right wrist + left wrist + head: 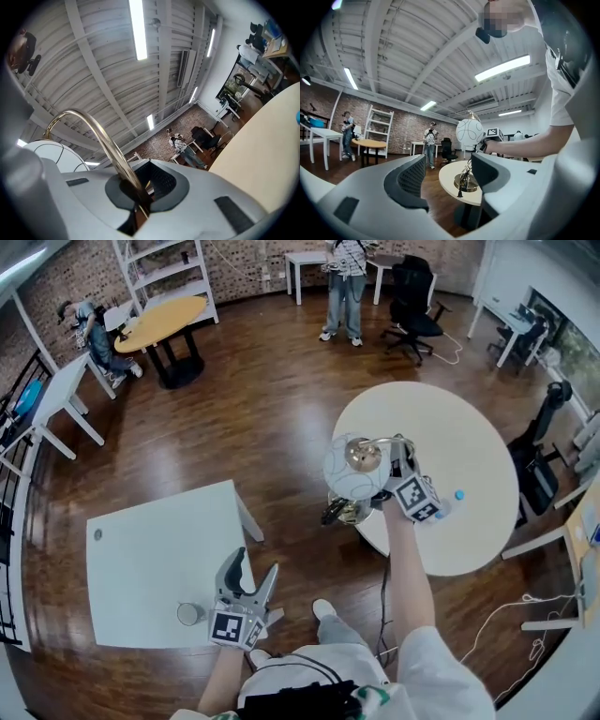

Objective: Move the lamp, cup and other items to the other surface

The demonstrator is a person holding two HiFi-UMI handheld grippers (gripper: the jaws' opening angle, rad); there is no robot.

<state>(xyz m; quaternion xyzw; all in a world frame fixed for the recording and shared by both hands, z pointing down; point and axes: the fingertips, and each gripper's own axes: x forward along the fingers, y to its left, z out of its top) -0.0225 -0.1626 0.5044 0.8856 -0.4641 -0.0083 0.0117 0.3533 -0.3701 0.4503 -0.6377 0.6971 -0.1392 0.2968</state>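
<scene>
The right claw [136, 192] gripped the lamp [356, 468] at the round tabletop's [469, 427] edge, its move apparently only starting. The left claw [255, 564] gaped empty near a cup [190, 614] on the square tabletop [141, 559].

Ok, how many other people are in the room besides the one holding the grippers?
2. A standing person near the far white table; a second person left, beside the yellow round table. Others could be out of view.

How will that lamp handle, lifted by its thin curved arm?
The lamp is probably top-heavy: its big globe hangs from the arm, so it may swing. The smooth brass could slip in the right gripper. The trailing cord might snag.
</scene>
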